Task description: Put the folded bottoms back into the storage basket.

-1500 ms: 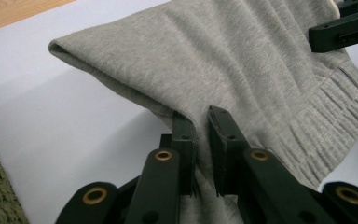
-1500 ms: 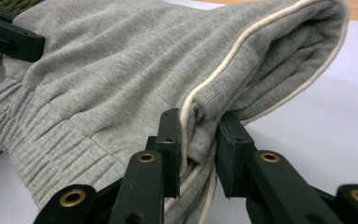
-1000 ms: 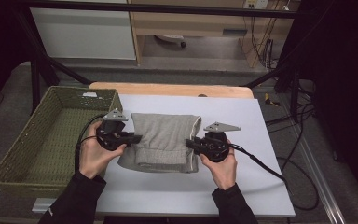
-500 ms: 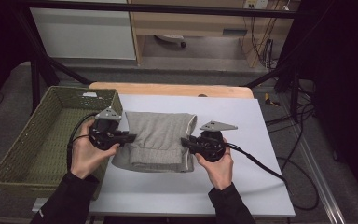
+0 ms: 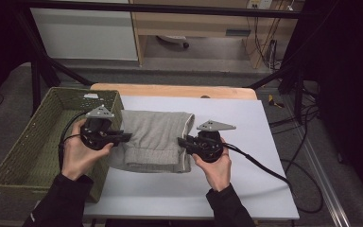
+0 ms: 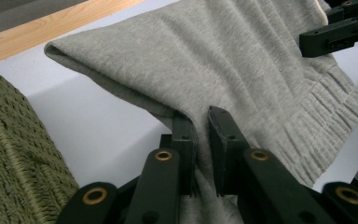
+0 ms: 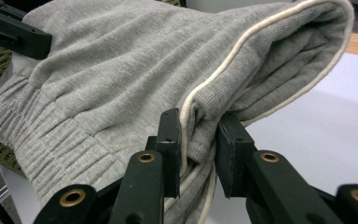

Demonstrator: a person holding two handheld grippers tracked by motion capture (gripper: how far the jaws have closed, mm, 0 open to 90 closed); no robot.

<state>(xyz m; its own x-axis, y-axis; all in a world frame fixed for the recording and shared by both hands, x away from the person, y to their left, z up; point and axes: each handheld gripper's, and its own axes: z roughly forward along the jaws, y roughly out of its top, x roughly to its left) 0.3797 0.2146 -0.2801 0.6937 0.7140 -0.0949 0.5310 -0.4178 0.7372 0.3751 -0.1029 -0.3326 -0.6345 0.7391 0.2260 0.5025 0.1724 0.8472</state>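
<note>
While both grippers grasp it, the folded grey garment (image 5: 155, 138) sits partly lifted above the white tabletop (image 5: 246, 142), carried between the two hands. Item: left gripper (image 5: 123, 137), fingers (image 6: 184, 140) clenched on the garment's left edge, cloth pinched between them in the left gripper view. Item: right gripper (image 5: 183, 142), fingers (image 7: 170, 140) clenched on the right edge, where a cream-piped hem (image 7: 242, 46) and several folded layers bunch between them. Item: green woven basket (image 5: 38, 142), open-topped, standing at the tabletop's left side, just beside the left hand (image 5: 78, 156). Item: ribbed cuff band (image 6: 326, 121), hanging along the garment's near edge. Change noted: against the frames of a second and half a second earlier, the garment and both hands have shifted leftward, toward the basket; the left gripper, which then stood over the white surface, now overlaps the basket's right rim, and the garment's left edge has come off the surface, a shadow showing beneath it in the left gripper view. The right hand (image 5: 215, 165) has followed only slightly. Assessment: the work in hand appears to be moving the folded garment into the basket; transport seems under way but not finished, since most of the cloth lies over the tabletop. Further lift and leftward carry would likely be needed for the fold to clear the rim intact.
</note>
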